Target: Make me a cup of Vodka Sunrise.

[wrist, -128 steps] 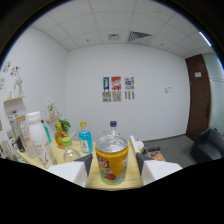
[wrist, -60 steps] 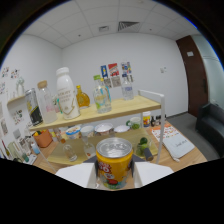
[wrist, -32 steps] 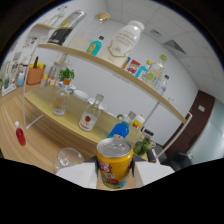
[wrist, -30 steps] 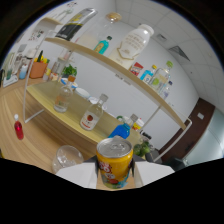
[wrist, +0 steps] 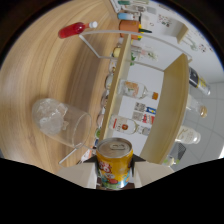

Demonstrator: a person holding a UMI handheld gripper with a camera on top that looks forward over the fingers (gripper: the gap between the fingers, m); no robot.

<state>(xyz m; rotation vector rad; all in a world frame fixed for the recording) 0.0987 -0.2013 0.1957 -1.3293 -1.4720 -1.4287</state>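
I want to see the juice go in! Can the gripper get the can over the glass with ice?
Probably yes. The gripper holds the yellow can tipped, and the glass with ice stands just beside it on the wooden table, nothing between.

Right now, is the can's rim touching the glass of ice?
Apart. The gripper view shows the yellow can, held between the fingers, with bare wooden table between its rim and the glass.
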